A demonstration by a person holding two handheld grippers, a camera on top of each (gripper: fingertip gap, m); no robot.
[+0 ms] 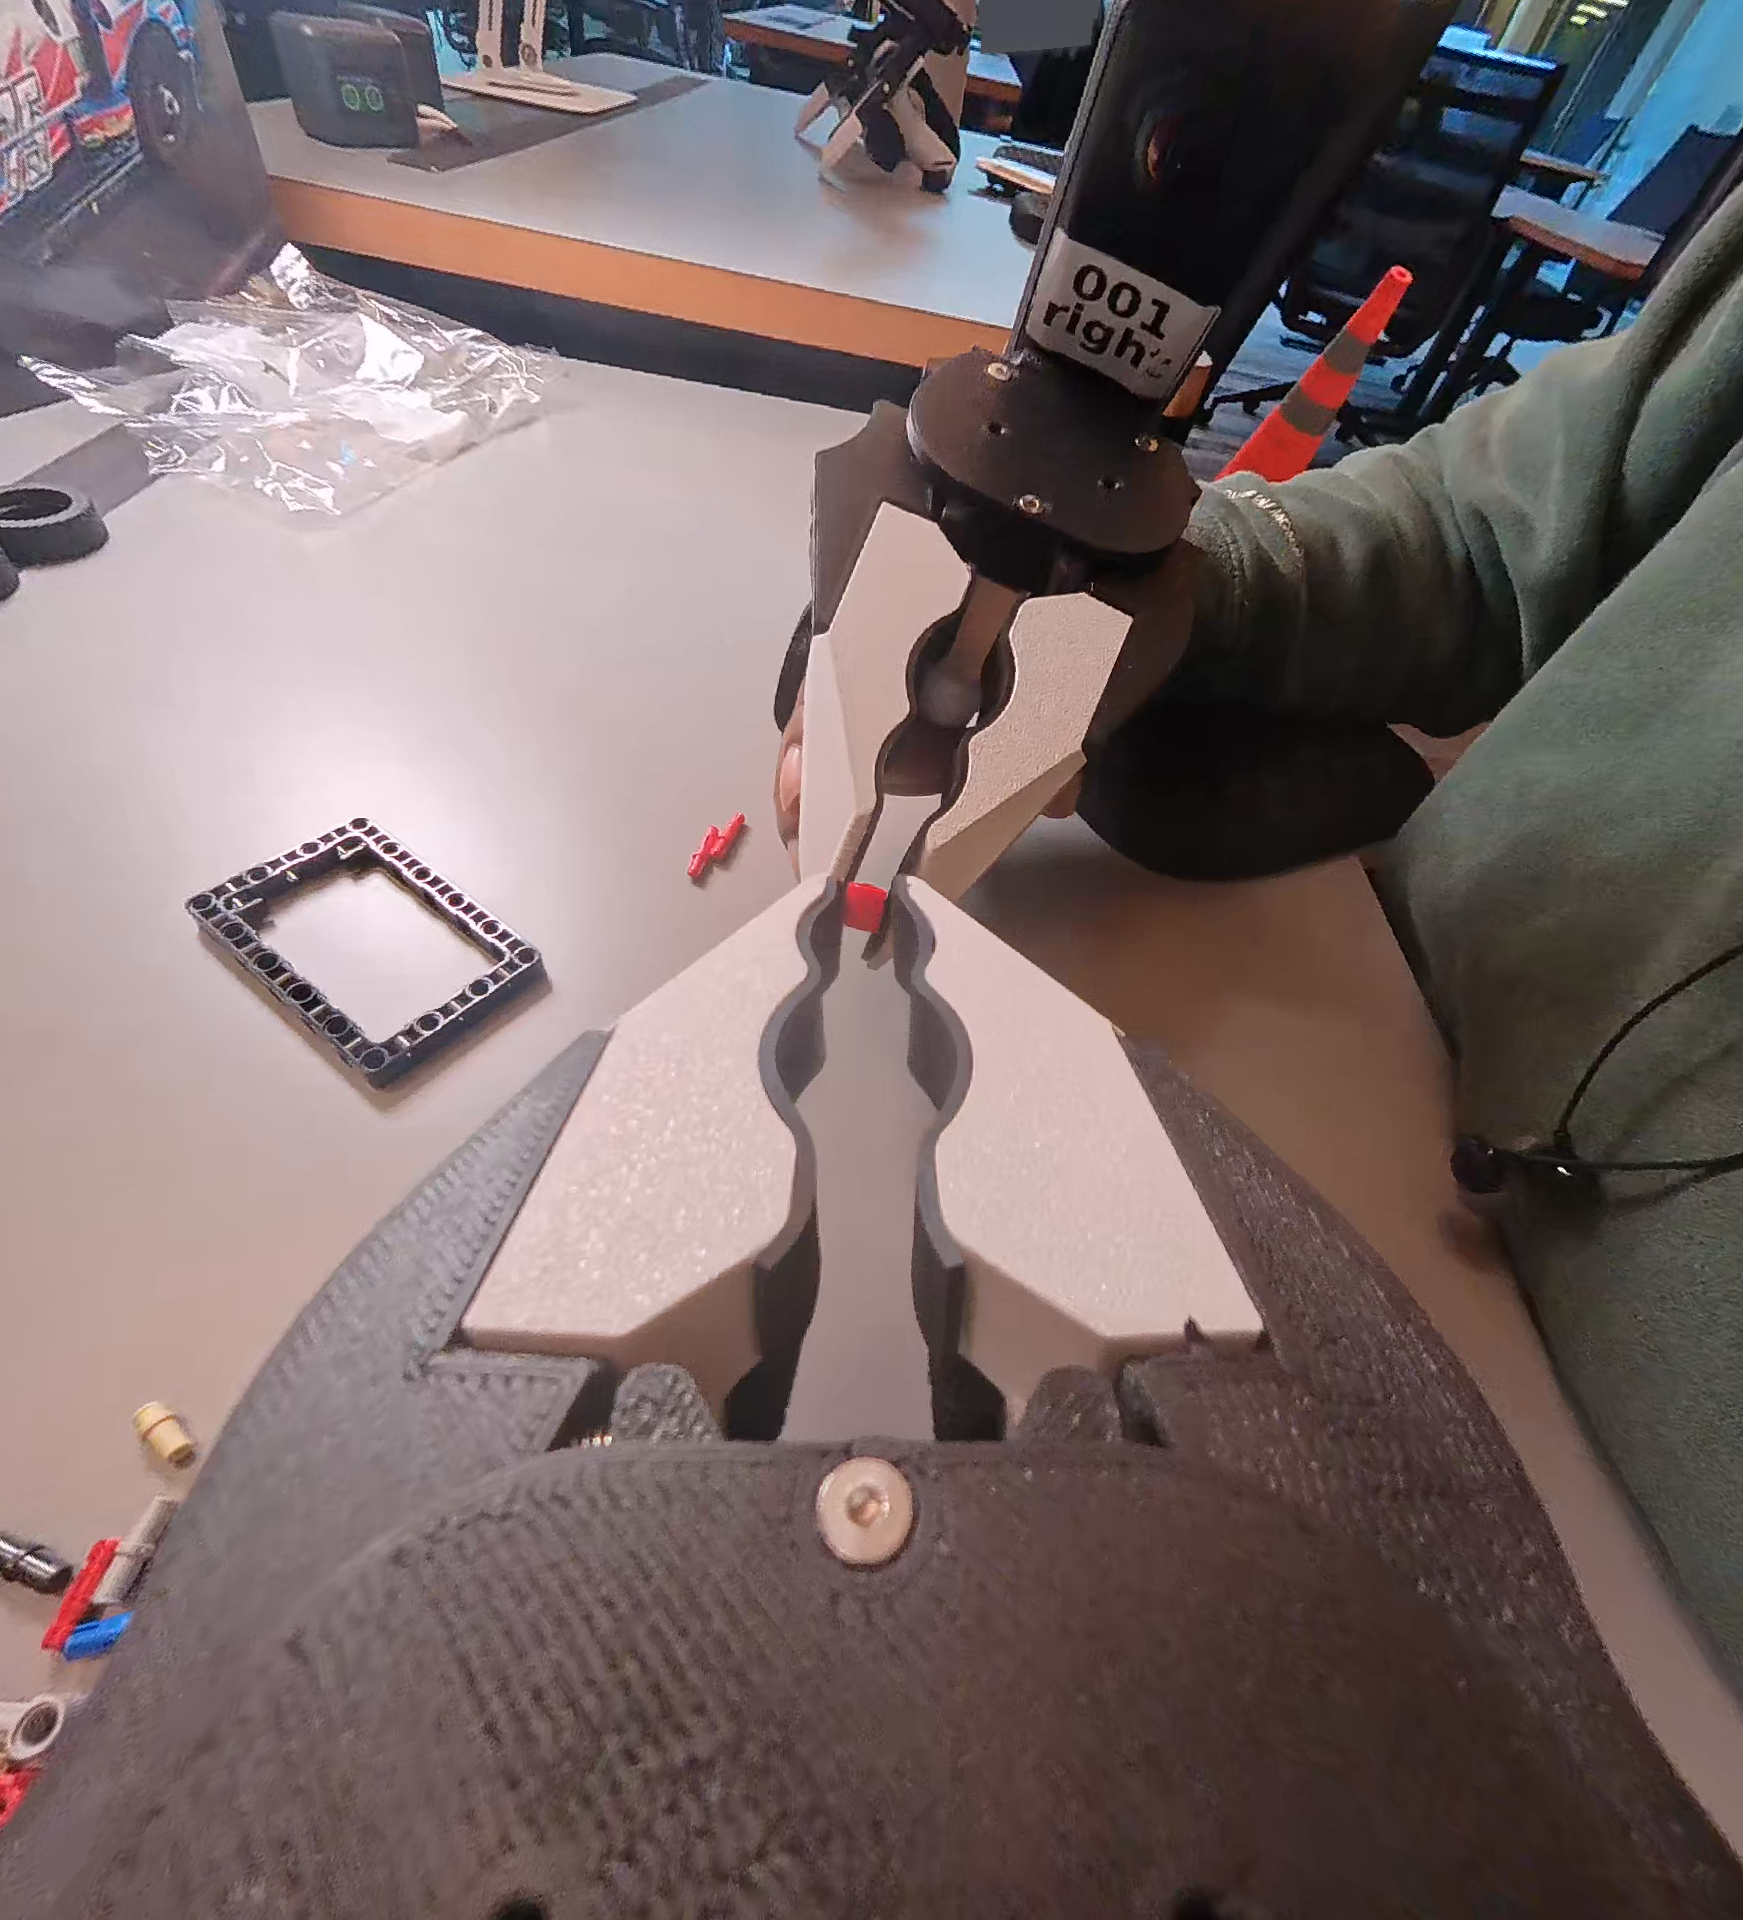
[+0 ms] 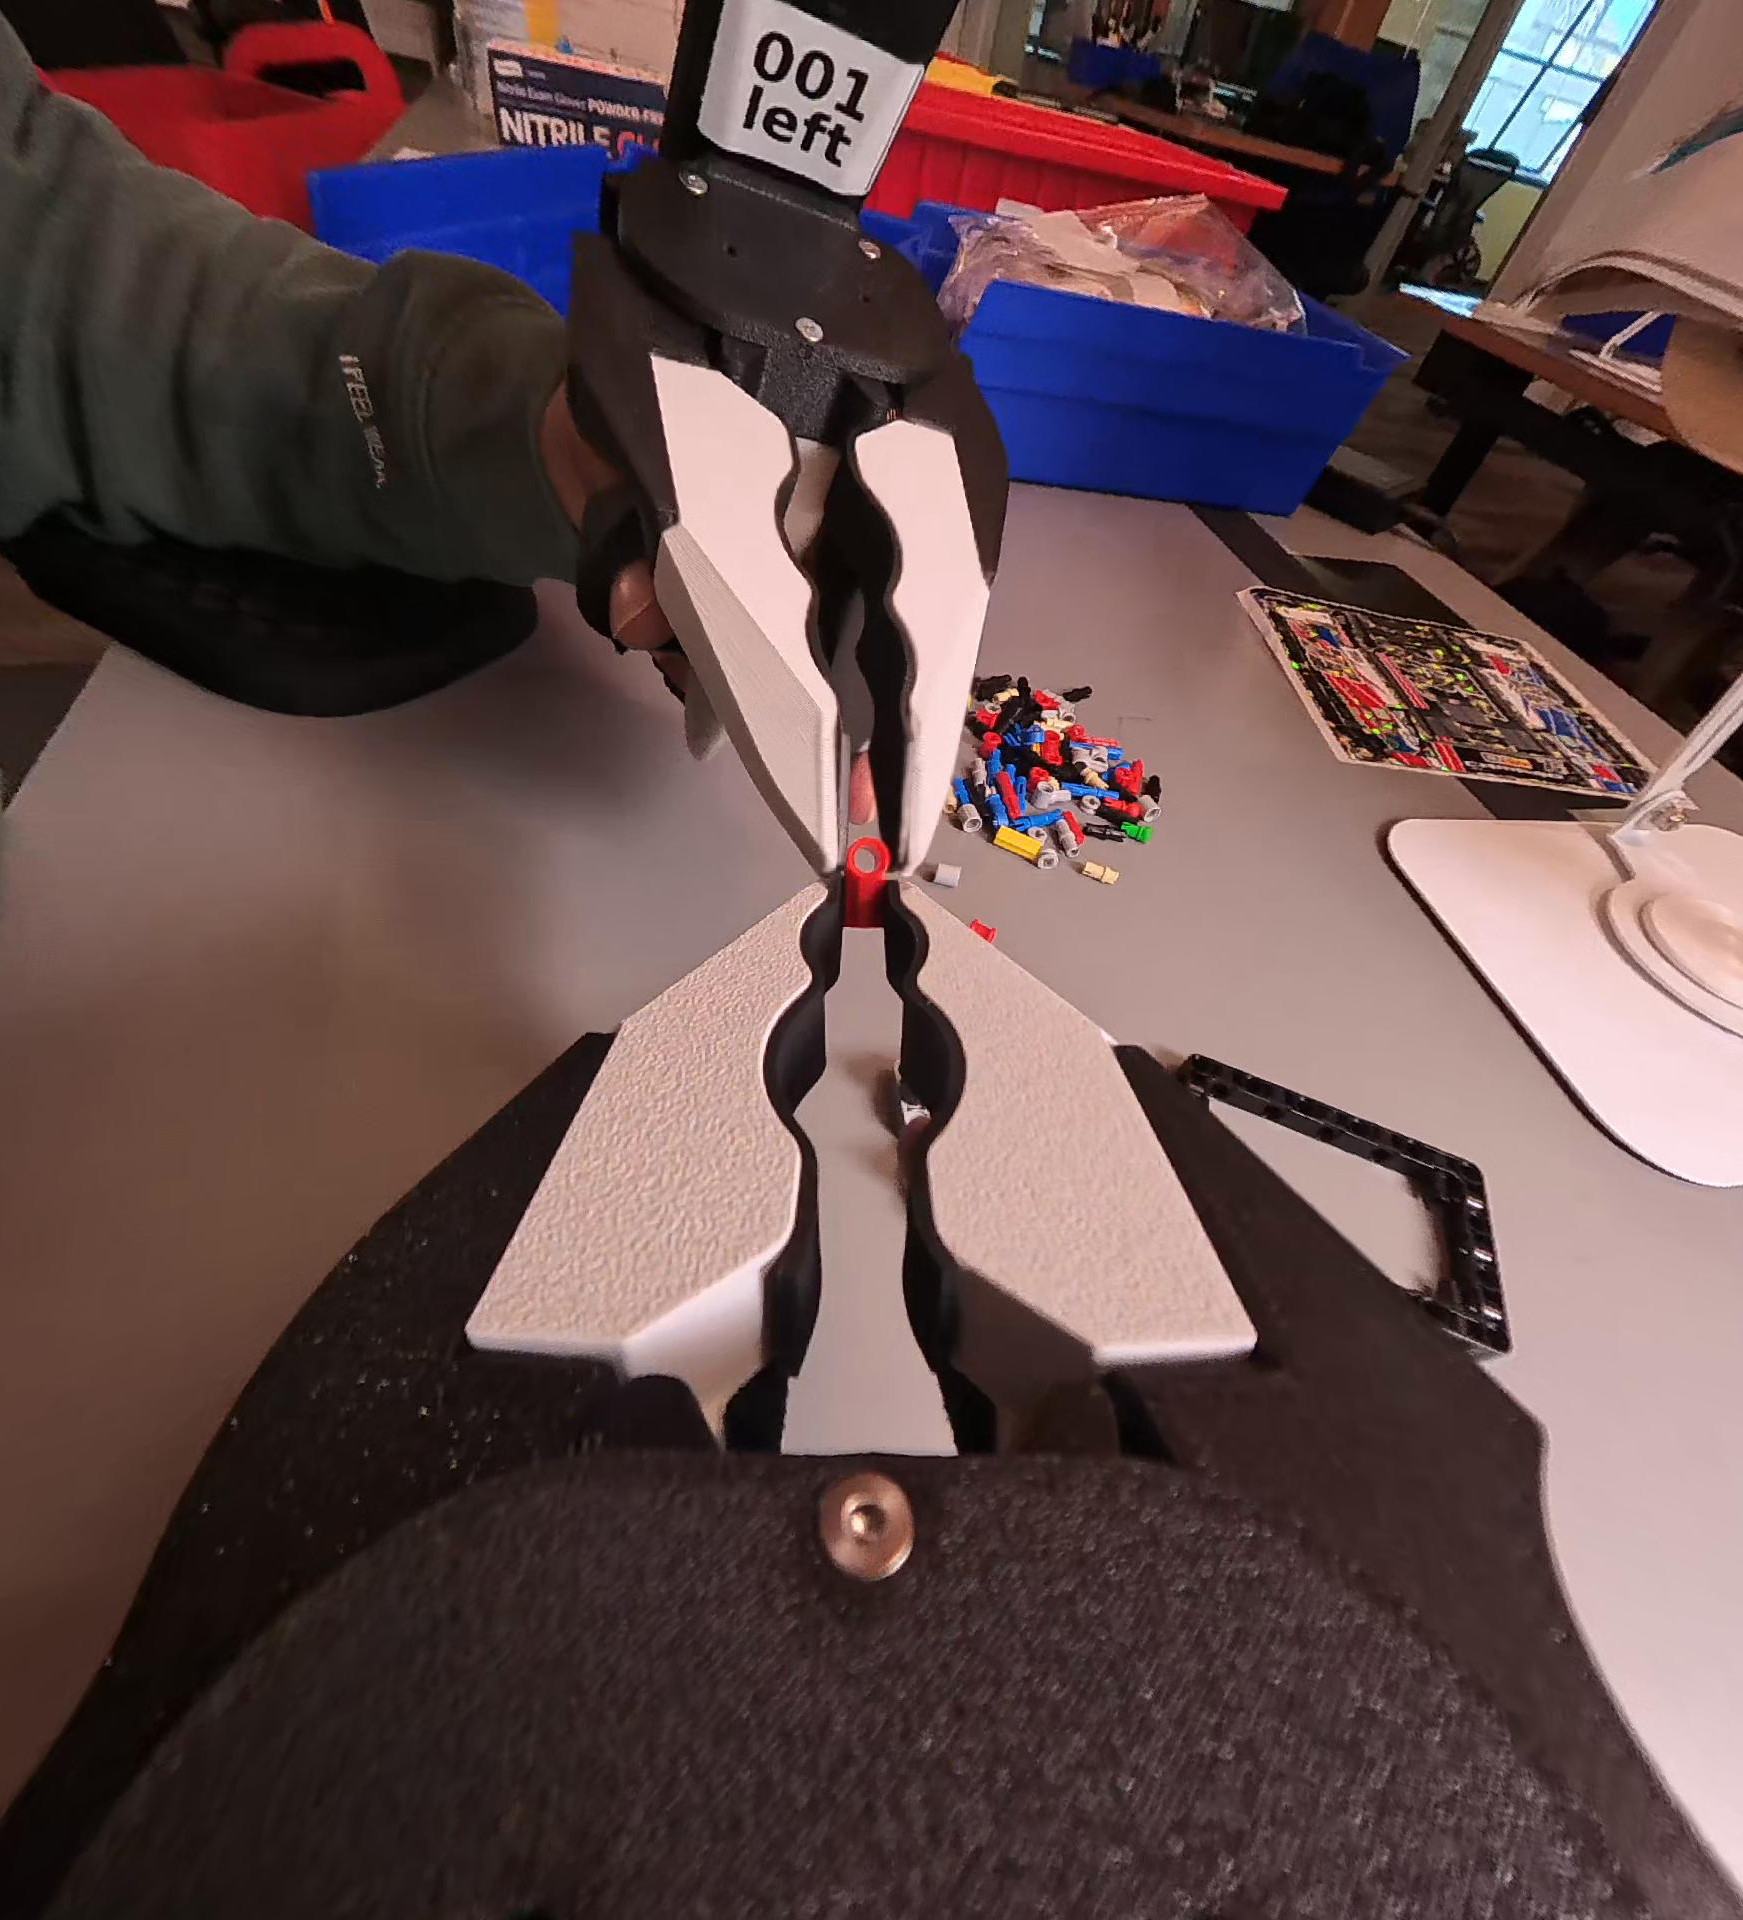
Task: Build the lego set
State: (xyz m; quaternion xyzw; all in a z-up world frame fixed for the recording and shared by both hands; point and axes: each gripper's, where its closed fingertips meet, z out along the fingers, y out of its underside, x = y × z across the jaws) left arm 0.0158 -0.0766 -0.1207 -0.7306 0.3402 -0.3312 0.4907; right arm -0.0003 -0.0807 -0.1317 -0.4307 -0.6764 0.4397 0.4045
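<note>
Item: small red plastic lego connector (image 2: 865, 891), held above the grey worktop (image 1: 347, 748) between both tools.
Right tool (image 2: 865, 883): tips clamped on the connector's stem.
Left tool (image 1: 862, 904): tips pinched on the same connector.
Risk: opposed pulls or a slack pinch could flick it away.
Right view only: loose mixed lego pile (image 2: 1054, 779) at 1 o'clock.
Left view only: black rectangular lego frame (image 1: 368, 951) whole, at 9 o'clock.
</note>
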